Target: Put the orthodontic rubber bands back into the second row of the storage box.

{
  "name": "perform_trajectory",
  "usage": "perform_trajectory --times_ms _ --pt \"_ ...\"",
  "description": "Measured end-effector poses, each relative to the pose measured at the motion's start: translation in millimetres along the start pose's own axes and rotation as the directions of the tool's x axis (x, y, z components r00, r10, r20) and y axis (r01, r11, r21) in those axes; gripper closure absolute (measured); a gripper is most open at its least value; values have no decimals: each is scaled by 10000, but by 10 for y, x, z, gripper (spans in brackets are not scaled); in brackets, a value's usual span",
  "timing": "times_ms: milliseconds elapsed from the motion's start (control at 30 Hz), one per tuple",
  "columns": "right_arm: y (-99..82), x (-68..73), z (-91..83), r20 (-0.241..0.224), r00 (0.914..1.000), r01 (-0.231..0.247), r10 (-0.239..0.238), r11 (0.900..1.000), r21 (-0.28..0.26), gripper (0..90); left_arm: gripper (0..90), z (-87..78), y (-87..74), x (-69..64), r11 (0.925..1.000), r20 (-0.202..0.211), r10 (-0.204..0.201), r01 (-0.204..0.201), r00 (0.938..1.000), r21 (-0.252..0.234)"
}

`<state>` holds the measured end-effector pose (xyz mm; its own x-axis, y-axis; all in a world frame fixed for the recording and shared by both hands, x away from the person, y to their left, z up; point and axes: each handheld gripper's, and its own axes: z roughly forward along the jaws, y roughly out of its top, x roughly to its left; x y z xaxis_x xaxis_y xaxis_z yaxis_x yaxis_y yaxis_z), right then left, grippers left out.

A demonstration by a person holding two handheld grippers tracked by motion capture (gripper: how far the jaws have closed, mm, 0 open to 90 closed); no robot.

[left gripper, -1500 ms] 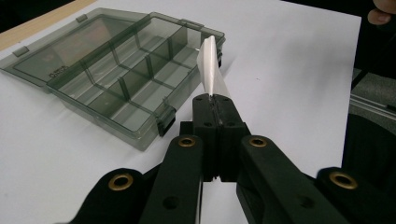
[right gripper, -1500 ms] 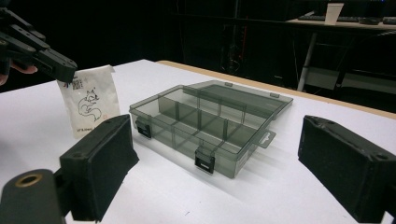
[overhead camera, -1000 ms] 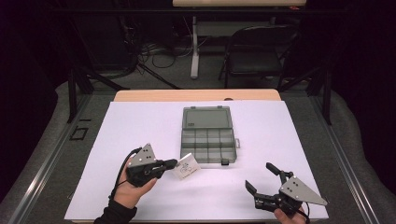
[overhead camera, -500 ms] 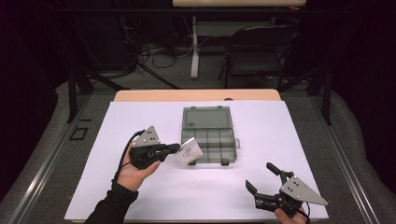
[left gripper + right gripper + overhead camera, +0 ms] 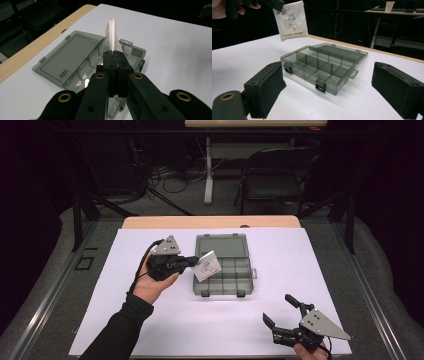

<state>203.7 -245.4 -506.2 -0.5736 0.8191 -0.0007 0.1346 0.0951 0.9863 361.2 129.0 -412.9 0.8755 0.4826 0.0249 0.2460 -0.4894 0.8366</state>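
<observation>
From my seat, the one obstacle on the white desk (image 5: pixel 150 330) is the smoky grey, clear plastic compartment box (image 5: pixel 224 275), its lid laid flat open toward the far edge. The compartments stand open from above, though my left gripper (image 5: pixel 192 262) hangs at the box's left rim with a small white printed sachet (image 5: pixel 207 266) pinched over the left cells. The wide white surface between box and right gripper (image 5: pixel 281 314) lies bare, as do both side margins.

Translucent smoky plastic box (image 5: pixel 223 265), glossy white packet (image 5: pixel 207 266), matt black tongs (image 5: pixel 114 58)
</observation>
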Motion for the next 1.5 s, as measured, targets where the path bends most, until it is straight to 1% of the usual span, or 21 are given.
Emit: perform_trajectory --times_ms 267,633,867,900,1067,1267,1500 --pt "-1 -1 2 9 10000 6 -6 10000 -12 99 895 91 107 58 9997 -54 159 -158 9999 197" --pt "-2 1 4 -19 10000 2 -2 10000 -4 99 895 296 105 110 9981 94 98 -104 9999 607" --pt "-2 -1 5 -35 10000 35 -35 10000 -5 99 895 461 115 79 9958 315 186 -213 9993 892" --pt "-3 -1 6 -34 10000 35 -35 10000 -4 100 895 486 116 71 9949 339 280 -311 9990 960" --pt "-3 -3 5 -28 10000 9 -9 10000 -24 99 895 595 111 28 9914 571 405 -472 9975 1220" --pt "-3 -3 5 -22 10000 -31 31 10000 -34 99 895 699 78 -11 9894 736 386 -484 9965 1368" --pt "-3 -4 4 -60 10000 7 -7 10000 7 99 895 784 34 -30 9861 875 353 -489 9955 1587"
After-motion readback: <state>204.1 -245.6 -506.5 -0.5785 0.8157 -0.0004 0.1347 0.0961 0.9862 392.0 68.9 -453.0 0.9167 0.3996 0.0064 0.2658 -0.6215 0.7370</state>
